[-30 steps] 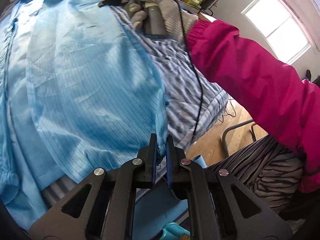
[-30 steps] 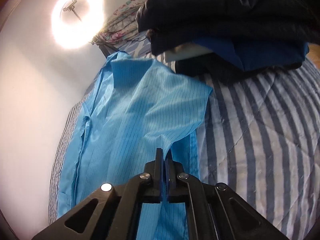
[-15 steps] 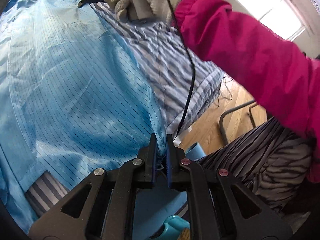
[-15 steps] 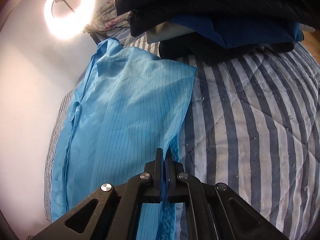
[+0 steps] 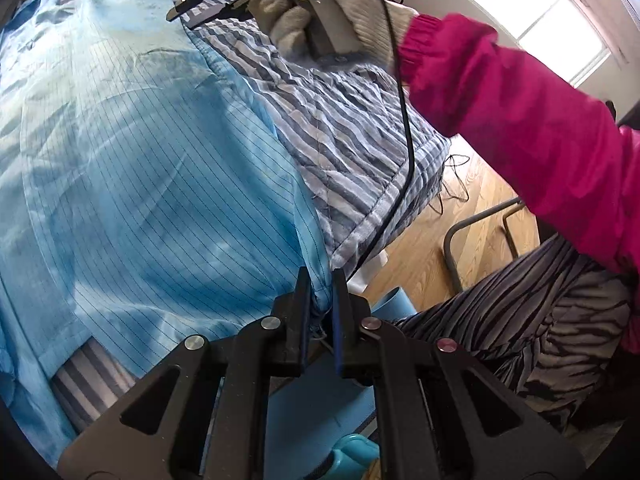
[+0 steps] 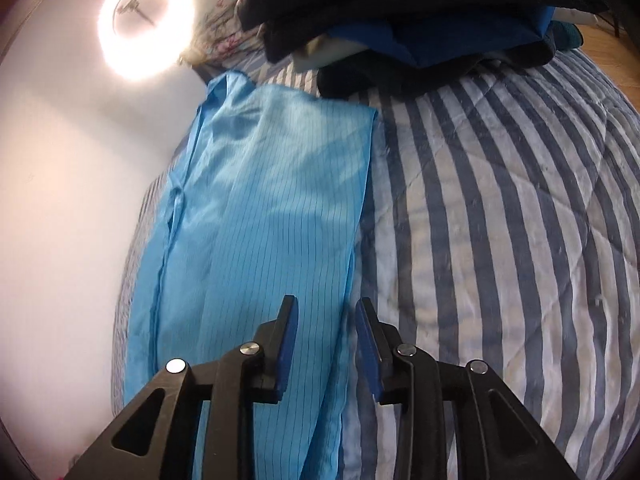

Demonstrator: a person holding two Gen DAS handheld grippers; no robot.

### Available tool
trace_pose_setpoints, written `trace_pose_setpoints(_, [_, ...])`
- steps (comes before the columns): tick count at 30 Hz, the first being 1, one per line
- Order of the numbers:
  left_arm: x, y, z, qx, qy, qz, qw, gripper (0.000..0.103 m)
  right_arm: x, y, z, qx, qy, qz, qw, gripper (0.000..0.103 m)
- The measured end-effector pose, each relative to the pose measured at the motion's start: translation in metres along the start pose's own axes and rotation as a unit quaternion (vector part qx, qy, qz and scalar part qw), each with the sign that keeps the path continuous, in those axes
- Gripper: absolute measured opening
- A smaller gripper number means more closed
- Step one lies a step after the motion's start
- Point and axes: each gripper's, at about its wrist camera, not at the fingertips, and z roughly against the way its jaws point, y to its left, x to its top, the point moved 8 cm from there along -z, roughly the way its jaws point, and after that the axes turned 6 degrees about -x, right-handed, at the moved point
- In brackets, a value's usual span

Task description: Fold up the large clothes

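Observation:
A light blue pinstriped garment point(image 5: 160, 168) lies spread on a striped bed. My left gripper point(image 5: 320, 288) is shut on a bunched corner of the garment near the bed's edge. My right gripper point(image 6: 326, 316) is open, its jaws apart just above the garment's point(image 6: 260, 240) folded right edge, holding nothing. It also shows in the left wrist view point(image 5: 208, 0), held by a gloved hand at the garment's far end.
A blue-and-white striped quilt point(image 6: 500, 240) covers the bed. A pile of dark folded clothes point(image 6: 420, 12) sits at the head of the bed. A ring light point(image 6: 146, 20) glows on the wall side. A wooden floor and a metal chair frame point(image 5: 480, 232) lie beside the bed.
My right gripper has opened and let go of the garment's edge, which now lies flat. The left gripper still holds its corner.

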Motion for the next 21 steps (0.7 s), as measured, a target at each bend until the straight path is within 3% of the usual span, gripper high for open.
trace_pose_setpoints(2, [0.001,-0.002,-0.004,-0.010,-0.003,0.009,0.9999,0.005,-0.007,0.000,-0.005,-0.020,0.006,0.004,1.000,0.025])
trace_pose_setpoints(4, [0.001,-0.005,-0.005,-0.012,-0.004,0.005,0.9999,0.005,-0.009,-0.005,-0.007,-0.045,0.008,0.006,0.999,0.002])
trace_pose_setpoints(5, [0.002,-0.007,-0.008,-0.010,-0.002,-0.002,0.9999,0.005,-0.009,-0.007,-0.006,-0.061,0.004,0.008,0.998,0.000])
trace_pose_setpoints(7, [0.000,-0.010,-0.014,-0.007,0.007,-0.013,0.9999,0.005,-0.005,-0.012,-0.001,-0.078,-0.011,0.004,0.997,0.000])
trace_pose_setpoints(9, [-0.001,-0.011,-0.015,-0.001,0.008,-0.018,0.9998,0.005,-0.003,-0.015,0.009,-0.064,-0.026,-0.011,0.998,0.001])
trace_pose_setpoints(11, [-0.002,-0.010,-0.016,0.006,0.011,-0.014,0.9998,0.011,-0.007,-0.016,0.017,-0.023,-0.021,-0.035,0.999,0.014])
trace_pose_setpoints(12, [-0.002,-0.010,-0.015,0.009,0.014,-0.012,0.9998,0.022,-0.011,-0.014,0.019,0.002,-0.015,-0.042,0.999,0.028])
trace_pose_setpoints(14, [-0.002,-0.010,-0.011,0.010,0.008,-0.009,0.9999,0.033,-0.020,-0.007,0.021,0.021,-0.003,-0.032,0.999,0.030])
trace_pose_setpoints(21, [-0.005,-0.009,0.036,0.014,-0.035,-0.016,0.9992,0.033,-0.056,0.011,0.009,0.046,0.042,-0.013,0.998,0.030])
